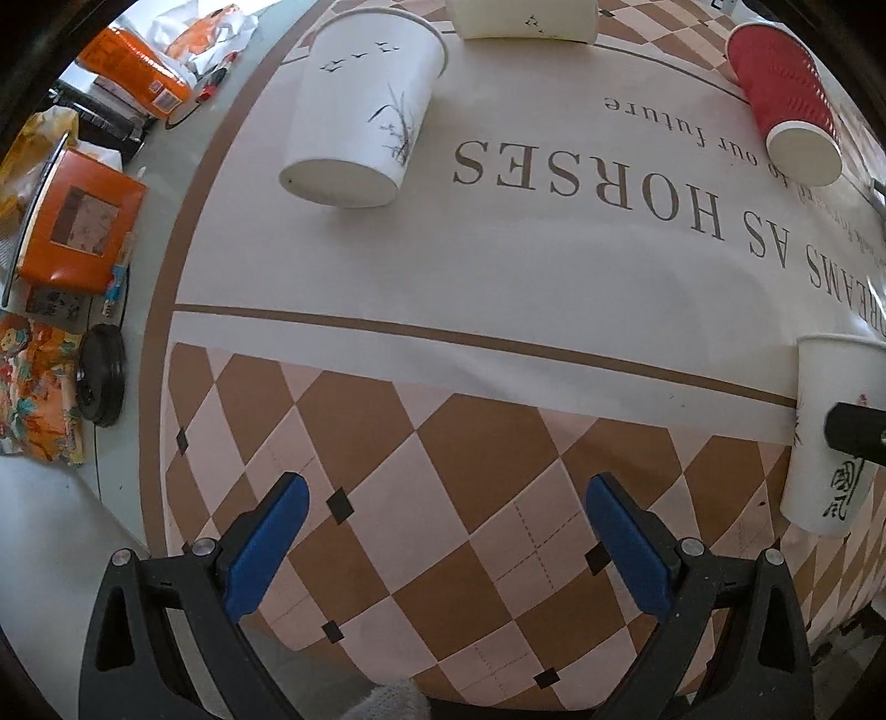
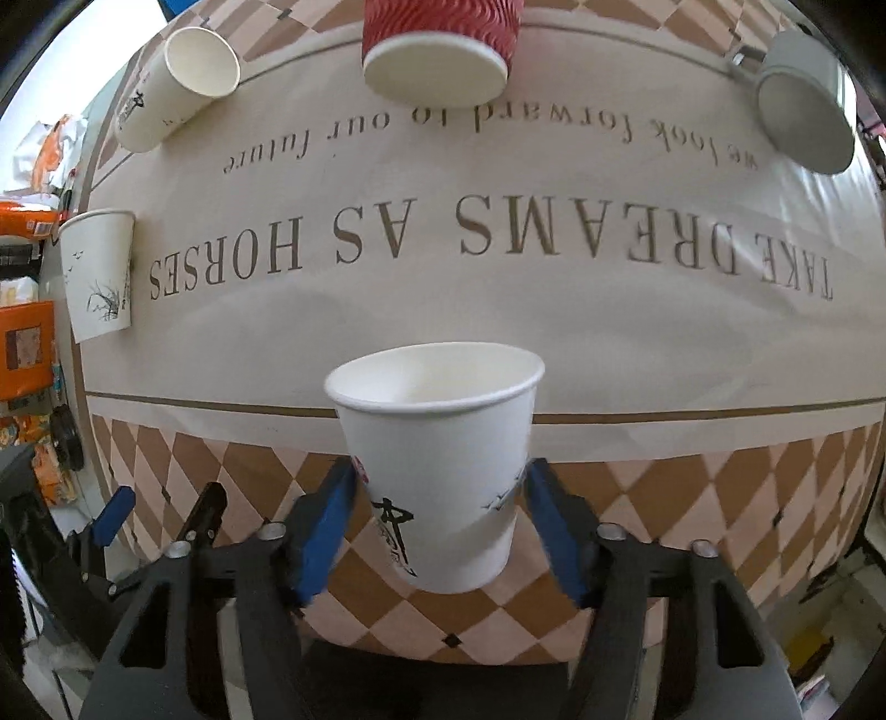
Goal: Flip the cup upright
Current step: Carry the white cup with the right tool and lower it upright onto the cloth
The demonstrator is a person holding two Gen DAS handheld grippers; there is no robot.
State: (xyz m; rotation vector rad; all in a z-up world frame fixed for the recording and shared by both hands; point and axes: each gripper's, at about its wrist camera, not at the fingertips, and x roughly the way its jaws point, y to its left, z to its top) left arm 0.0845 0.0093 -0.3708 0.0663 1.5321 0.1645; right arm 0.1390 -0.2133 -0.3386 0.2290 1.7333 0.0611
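A white paper cup with black ink print (image 2: 443, 471) stands upright, mouth up, between the blue pads of my right gripper (image 2: 437, 487). The pads sit at its two sides, the left one touching it; whether they still squeeze it is unclear. The same cup shows at the right edge of the left wrist view (image 1: 830, 437) with a right finger (image 1: 855, 432) across it. My left gripper (image 1: 443, 498) is open and empty above the checked part of the mat.
On the printed mat (image 2: 609, 343): a white cup with birds, upside down (image 1: 360, 116) (image 2: 99, 271), a red ribbed cup upside down (image 1: 786, 99) (image 2: 443, 50), a white cup lying on its side (image 2: 177, 83), a grey cup (image 2: 803, 99). Orange boxes (image 1: 83, 221) clutter the left.
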